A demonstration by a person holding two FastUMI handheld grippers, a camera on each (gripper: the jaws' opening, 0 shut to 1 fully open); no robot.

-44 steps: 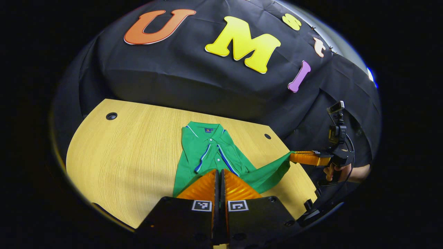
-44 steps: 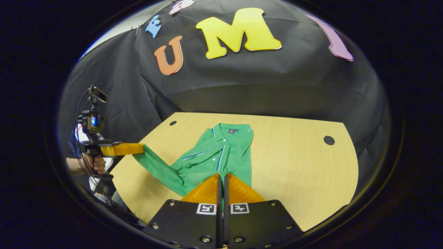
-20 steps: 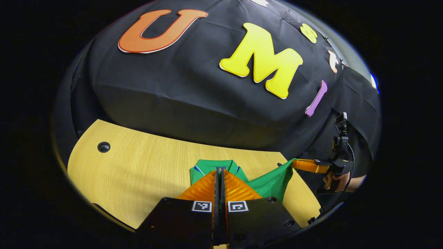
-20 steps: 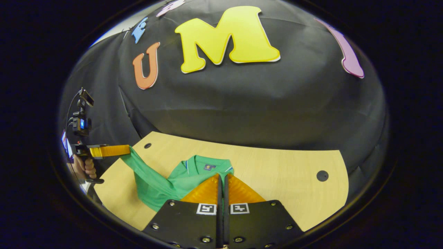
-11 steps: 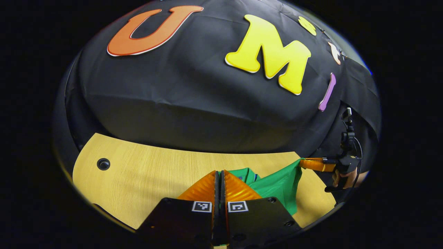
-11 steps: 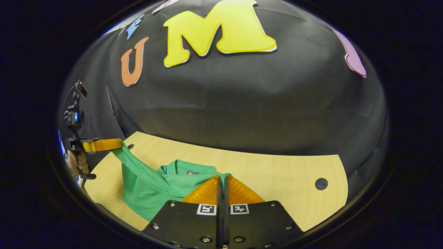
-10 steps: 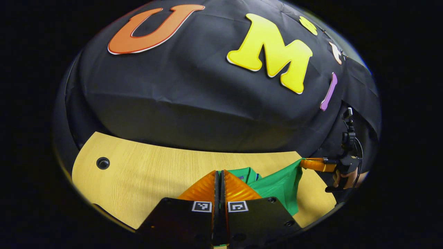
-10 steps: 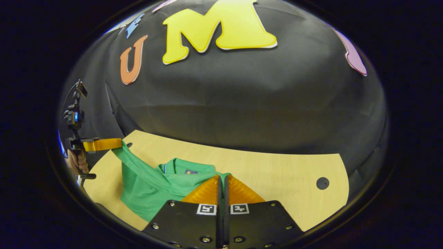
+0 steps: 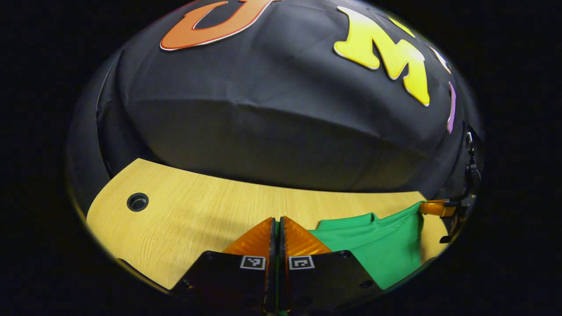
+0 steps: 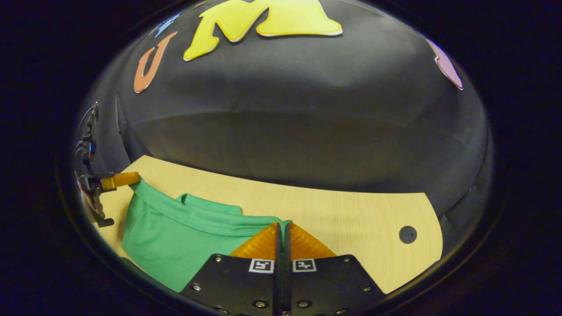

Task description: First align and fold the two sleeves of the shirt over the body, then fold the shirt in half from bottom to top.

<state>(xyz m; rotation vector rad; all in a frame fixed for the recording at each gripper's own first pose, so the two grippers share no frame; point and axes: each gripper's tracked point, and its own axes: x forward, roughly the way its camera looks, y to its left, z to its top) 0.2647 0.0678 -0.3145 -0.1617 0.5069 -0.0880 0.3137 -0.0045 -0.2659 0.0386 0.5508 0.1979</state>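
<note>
In the left gripper view, the left gripper [image 9: 277, 226] sits low over the wooden table [image 9: 197, 206], its two fingers pressed together with a thin edge of the green shirt [image 9: 377, 243] pinched between them. From there the shirt stretches off to the right, its raised edge running to the right gripper [image 9: 432, 207], which grips the far corner of the cloth near the table's end.

In the right gripper view, the right gripper [image 10: 281, 230] is likewise clenched on the shirt's edge. The shirt [image 10: 175, 239] spreads to the left of it, folded over on the table [image 10: 351, 219], with a taut band of cloth leading up to the left gripper [image 10: 127, 179] and the hand [image 10: 94, 202] holding it. A round hole [image 10: 407, 234] marks the table to the right.
</note>
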